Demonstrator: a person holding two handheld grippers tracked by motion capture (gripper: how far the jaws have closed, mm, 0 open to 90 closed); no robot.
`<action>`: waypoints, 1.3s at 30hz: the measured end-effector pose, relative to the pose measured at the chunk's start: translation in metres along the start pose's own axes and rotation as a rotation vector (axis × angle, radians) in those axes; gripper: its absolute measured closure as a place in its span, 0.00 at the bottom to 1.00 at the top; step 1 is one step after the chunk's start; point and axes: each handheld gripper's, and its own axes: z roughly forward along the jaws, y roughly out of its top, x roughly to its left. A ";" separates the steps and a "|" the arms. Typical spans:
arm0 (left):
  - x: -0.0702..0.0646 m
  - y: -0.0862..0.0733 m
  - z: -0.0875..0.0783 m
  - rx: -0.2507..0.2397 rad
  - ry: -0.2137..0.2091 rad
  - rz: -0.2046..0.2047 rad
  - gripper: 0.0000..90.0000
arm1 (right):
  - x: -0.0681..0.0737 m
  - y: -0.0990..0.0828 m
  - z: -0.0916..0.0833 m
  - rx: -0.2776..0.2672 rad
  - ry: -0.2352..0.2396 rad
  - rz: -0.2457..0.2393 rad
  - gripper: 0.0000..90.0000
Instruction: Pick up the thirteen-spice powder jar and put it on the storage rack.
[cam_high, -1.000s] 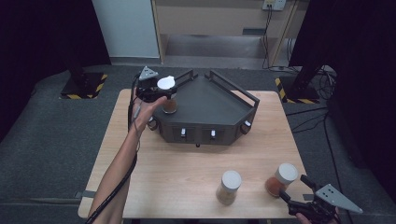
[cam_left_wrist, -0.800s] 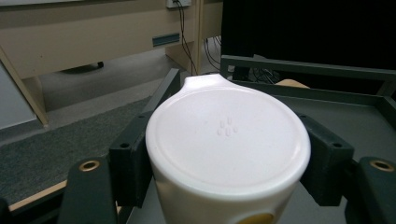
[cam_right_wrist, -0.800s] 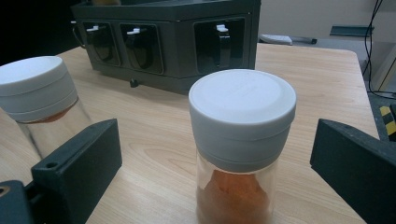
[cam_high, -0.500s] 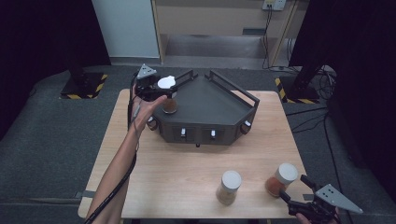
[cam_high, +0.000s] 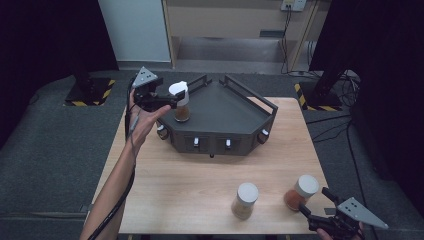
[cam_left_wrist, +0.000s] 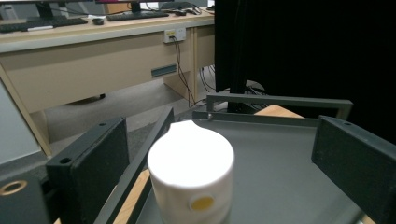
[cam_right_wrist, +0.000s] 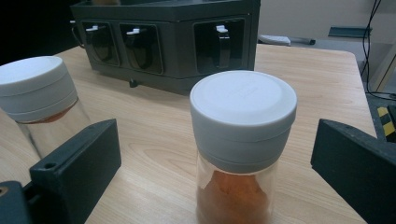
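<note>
In the upper left of the high view the left gripper (cam_high: 167, 100) is at the left corner of the dark rack (cam_high: 225, 112), and a spice jar with a white cap (cam_high: 180, 101) stands upright on the top of this rack, between the two black jaws. The jaws have just been opening; in the left gripper view they stand wide, one at each side of the white cap (cam_left_wrist: 191, 170), and there is free space between each pad and the cap, so the gripper does not hold the jar. The person's left hand (cam_high: 142, 117) carries this gripper just beside the rack. In the lower right of the high view the right gripper (cam_high: 312, 212) is low near the table edge, and its jaws are also wide open. An orange spice jar (cam_high: 301, 191) stands on the wooden table (cam_high: 175, 190) just in front of it; in the right gripper view this jar (cam_right_wrist: 240, 144) is between the jaws but apart from both. A second jar (cam_high: 245, 200) stands near it, to the left in the frame.
</note>
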 end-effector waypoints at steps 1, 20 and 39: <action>-0.001 -0.001 -0.004 -0.003 -0.002 0.005 0.03 | 0.000 0.000 0.000 -0.001 -0.001 0.000 0.02; -0.017 -0.043 -0.075 -0.061 -0.032 0.038 0.01 | 0.001 0.000 0.000 0.003 -0.005 0.003 0.01; -0.028 -0.104 -0.127 -0.047 -0.075 0.011 0.03 | 0.002 0.002 0.001 0.013 -0.004 -0.004 0.01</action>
